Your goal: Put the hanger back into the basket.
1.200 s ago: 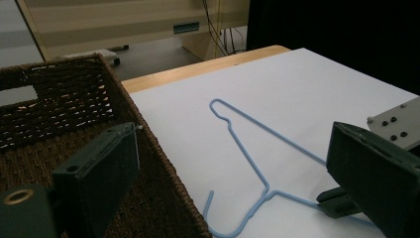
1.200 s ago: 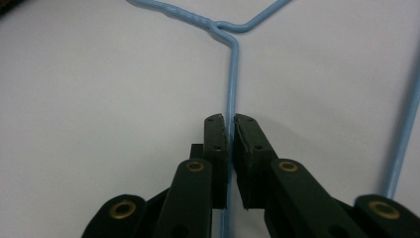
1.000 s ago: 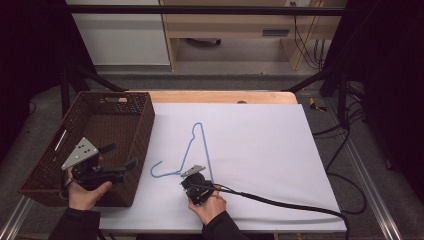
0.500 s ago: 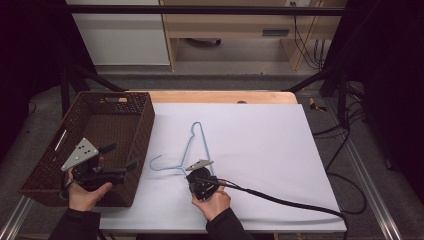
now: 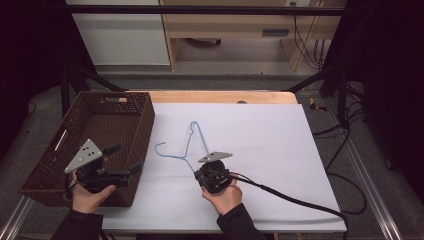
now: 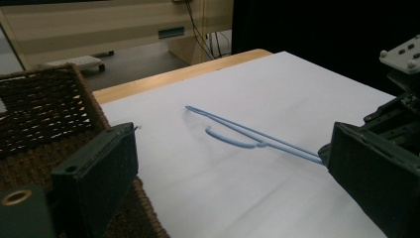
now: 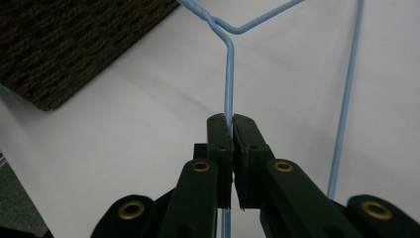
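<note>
Lifted off the white tabletop (image 5: pixel 280 150) at its near corner now, the blue wire hanger (image 5: pixel 192 145), tipped and shifted against the flat lie of a second ago, with hook swung toward the wicker basket (image 5: pixel 131 107) at centre left of the high view. Looks like a pick-up under way, probably bound for that basket. Right tongs (image 7: pixel 232 121) clamped tight on the wire, bottom centre of the right gripper view, hanger running up and away from the tips. Left tongs (image 5: pixel 125 160) spread wide, holding nothing, hovering over the basket's near right corner at lower left, well apart from the hanger.
</note>
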